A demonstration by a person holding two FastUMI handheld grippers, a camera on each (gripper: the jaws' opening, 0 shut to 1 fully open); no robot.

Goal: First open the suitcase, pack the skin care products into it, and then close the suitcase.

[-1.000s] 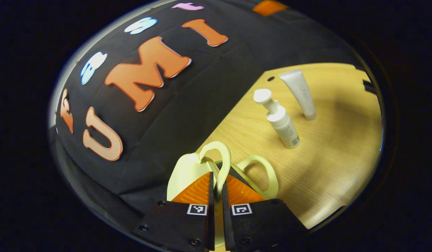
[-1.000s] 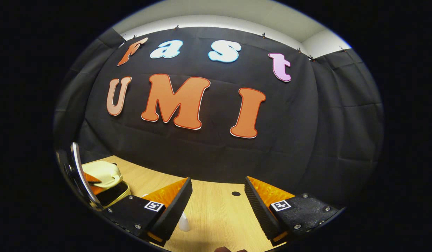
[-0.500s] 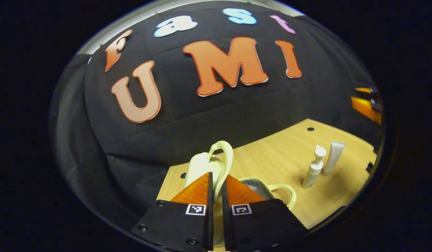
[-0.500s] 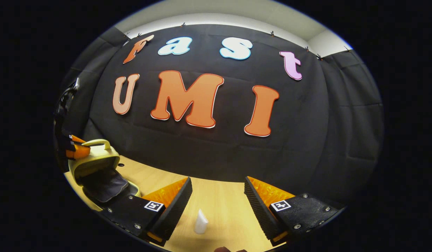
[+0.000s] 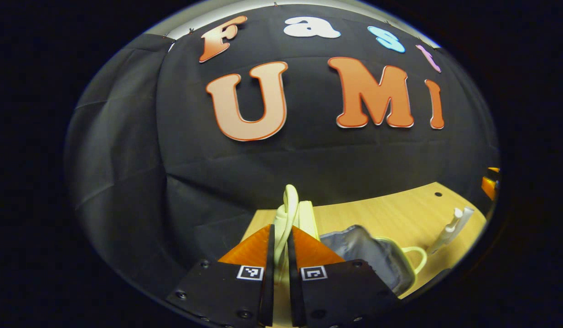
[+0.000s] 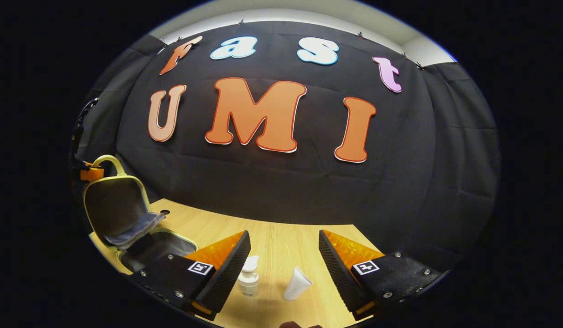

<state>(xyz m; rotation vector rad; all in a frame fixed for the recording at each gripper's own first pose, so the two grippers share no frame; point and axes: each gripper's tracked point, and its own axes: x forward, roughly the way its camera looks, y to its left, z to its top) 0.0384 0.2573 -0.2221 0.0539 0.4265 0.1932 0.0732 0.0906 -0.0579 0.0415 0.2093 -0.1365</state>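
Found the left gripper [image 5: 277, 237] pinched almost shut on the pale loop handle [image 5: 290, 200] of the suitcase lid [image 6: 115, 205], with both fingers pressed to the strap between them. Judged that hold to be the reason for the lid's upright stand: gripped at its top edge just ahead of the jaws, and propped open so as not to drop back over the lower half. Made out the open suitcase base [image 5: 390, 266] just right of those jaws and a little below, with grey lining [image 5: 354, 239] slumped from the lid into it. Noted a second handle loop at the base's far right rim. Spotted the skin care products farther right again, well apart from those jaws, small and hard to tell apart at that range.

Found the right gripper [image 6: 283, 248] spread wide, with nothing held. Saw the pump bottle [image 6: 249, 275] upright just inside its left finger, and the tube [image 6: 297, 283] beside it, between the jaws and slightly below them. Saw both resting on the wooden table [image 6: 217, 223], neither touched nor yet packed. Took the open jaws above the pair as readiness for a first pick, probably the bottle. Placed the raised lid and open base far to the left of these jaws, near enough for a short carry.
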